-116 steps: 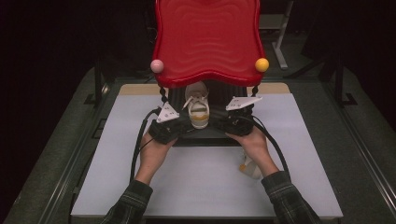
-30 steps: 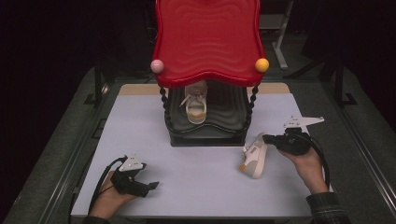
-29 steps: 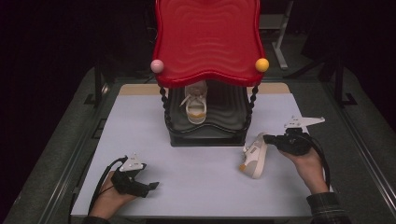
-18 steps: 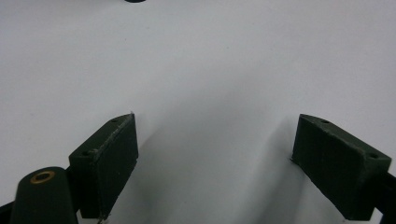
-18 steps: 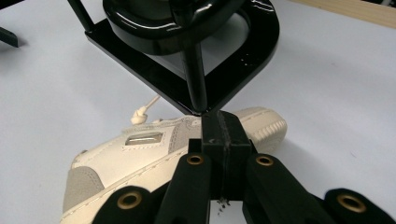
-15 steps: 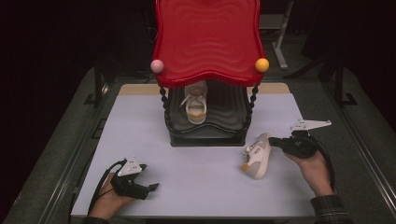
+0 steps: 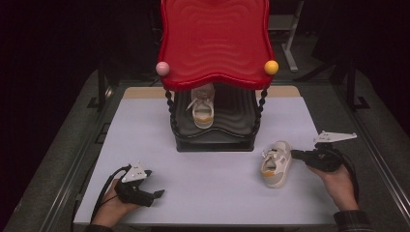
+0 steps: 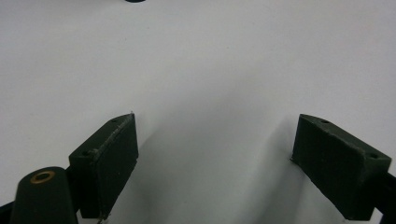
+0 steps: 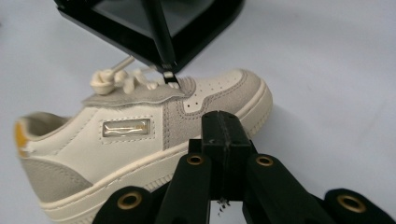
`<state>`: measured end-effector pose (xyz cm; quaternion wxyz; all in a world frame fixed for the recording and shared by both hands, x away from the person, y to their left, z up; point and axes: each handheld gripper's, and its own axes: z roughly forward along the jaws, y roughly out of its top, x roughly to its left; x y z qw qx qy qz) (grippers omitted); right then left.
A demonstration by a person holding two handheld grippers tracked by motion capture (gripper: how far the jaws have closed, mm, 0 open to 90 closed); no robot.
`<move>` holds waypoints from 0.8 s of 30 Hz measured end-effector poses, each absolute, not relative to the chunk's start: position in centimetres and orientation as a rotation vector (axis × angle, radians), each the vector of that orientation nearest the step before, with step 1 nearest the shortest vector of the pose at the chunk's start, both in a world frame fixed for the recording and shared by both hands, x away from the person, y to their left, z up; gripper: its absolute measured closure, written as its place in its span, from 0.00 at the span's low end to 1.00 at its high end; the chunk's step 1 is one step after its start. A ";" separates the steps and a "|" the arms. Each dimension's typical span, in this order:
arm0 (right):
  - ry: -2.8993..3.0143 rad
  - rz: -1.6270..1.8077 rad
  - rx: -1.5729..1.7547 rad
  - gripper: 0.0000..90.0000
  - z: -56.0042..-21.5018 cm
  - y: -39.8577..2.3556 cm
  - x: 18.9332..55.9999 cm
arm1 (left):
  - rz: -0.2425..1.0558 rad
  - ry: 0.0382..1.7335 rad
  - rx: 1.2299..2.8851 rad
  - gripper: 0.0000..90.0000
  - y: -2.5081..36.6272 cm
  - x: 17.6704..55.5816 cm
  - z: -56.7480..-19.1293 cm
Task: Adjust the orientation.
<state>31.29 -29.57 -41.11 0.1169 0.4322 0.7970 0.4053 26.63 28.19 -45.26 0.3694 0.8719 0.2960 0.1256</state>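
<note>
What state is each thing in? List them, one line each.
Left gripper: open, empty, low over the table.
Right gripper: shut, empty, beside the loose shoe.
Loose shoe: upright on the table.
Second shoe: upright on the stand's lower shelf.

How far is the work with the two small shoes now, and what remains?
One shoe already stands on the black lower shelf of the red-topped stand. The second shoe lies on the white table, right of the stand. The right tongs are shut beside its sole, not gripping it. The left tongs rest open on the table. Probably left: grasping the second shoe and shelving it.
</note>
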 end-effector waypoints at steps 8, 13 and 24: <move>2.373 1.101 1.344 0.99 -42.8 -30.4 31.4 | 0.321 0.758 2.240 0.15 28.2 26.6 -45.2; 2.349 1.100 1.339 0.99 -41.9 -31.4 29.7 | 0.320 0.760 2.237 0.15 28.2 26.7 -45.3; 2.518 1.079 1.235 0.99 -42.6 -29.2 25.9 | 0.321 0.761 2.236 0.15 28.2 26.6 -45.3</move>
